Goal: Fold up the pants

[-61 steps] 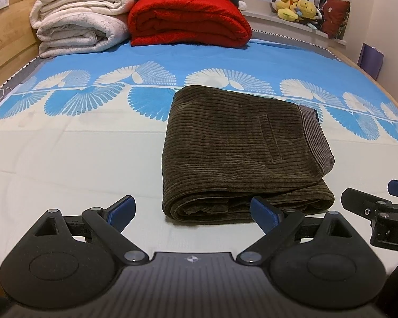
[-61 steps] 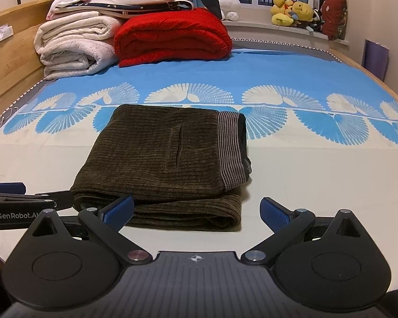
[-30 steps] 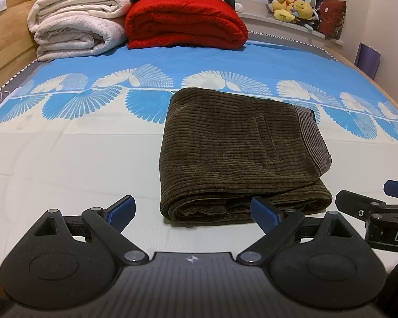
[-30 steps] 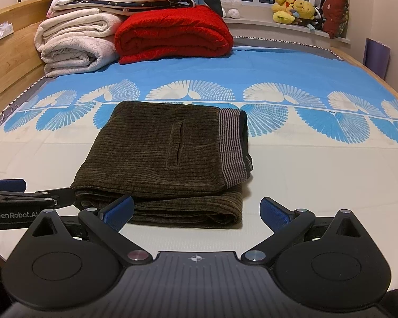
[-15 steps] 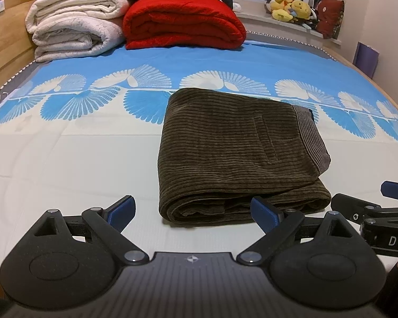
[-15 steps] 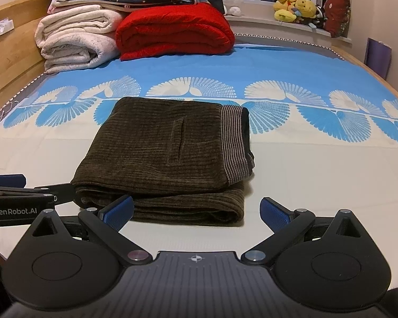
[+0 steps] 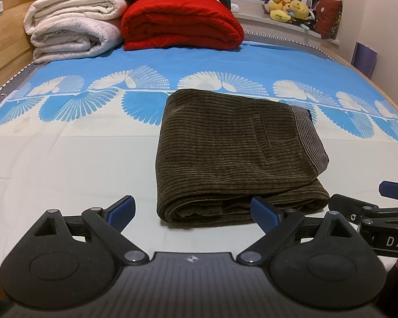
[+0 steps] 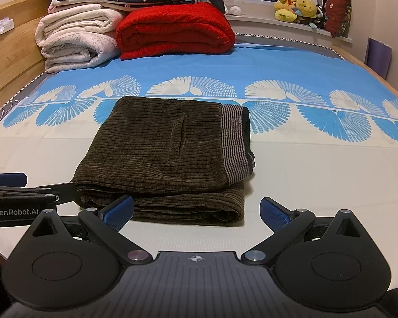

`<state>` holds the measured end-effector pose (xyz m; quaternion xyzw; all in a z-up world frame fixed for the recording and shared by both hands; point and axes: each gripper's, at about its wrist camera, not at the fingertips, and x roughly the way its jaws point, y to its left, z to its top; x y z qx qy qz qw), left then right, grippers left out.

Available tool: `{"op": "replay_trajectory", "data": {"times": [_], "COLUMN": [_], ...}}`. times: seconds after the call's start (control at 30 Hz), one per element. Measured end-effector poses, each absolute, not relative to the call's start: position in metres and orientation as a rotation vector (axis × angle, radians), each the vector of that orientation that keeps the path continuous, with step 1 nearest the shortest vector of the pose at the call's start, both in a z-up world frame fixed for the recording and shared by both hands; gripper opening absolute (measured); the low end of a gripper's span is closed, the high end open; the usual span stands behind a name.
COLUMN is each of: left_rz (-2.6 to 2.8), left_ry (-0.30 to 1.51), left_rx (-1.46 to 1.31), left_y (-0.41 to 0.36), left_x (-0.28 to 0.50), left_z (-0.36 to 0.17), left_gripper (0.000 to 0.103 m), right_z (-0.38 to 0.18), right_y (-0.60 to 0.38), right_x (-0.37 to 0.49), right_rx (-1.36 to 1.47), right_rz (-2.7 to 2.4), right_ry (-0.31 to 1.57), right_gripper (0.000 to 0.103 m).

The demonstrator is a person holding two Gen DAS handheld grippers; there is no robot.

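one pair of brown pants (image 7: 233, 153) lies on the bed (image 7: 66, 159), folded into a thick flat bundle with a striped waistband (image 7: 309, 137) on its right side and one pocket slit on top. the pants sit near the middle of the bed, where the blue fan pattern meets the pale part of the sheet. there are two grippers, both low at the near edge of the bed. the left gripper (image 7: 192, 213) has its two blue-tipped fingers spread wide apart and holds nothing; its right finger (image 7: 262, 212) is just in front of the near edge of the pants. the right gripper (image 8: 196, 210) is spread wide too and holds nothing; its left finger (image 8: 116, 210) is in front of the near left corner of the pants. each gripper shows at the side of the other's view. at the far end of the bed there is one red blanket (image 8: 175, 30), one pile of white blankets (image 8: 77, 41) to its left, and more folded bedding on top. on the far window sill sit some yellow stuffed toys (image 8: 295, 9), too bunched to count, and one dark red cushion (image 8: 338, 14).
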<state>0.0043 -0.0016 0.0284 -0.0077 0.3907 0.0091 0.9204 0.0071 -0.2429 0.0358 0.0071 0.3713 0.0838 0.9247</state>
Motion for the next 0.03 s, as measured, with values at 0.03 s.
{"op": "replay_trajectory", "data": {"times": [0.03], "left_rz": [0.019], "left_ry": [0.802], "left_rx": [-0.015], "left_y": [-0.0016], "left_x": [0.0039], "left_z": [0.0282], "left_gripper": [0.096], "right_z": [0.0359], "right_y": [-0.243], "right_x": [0.0073], "right_rx": [0.015], "right_rz": [0.172], "right_ry": [0.762], "right_gripper": [0.101]}}
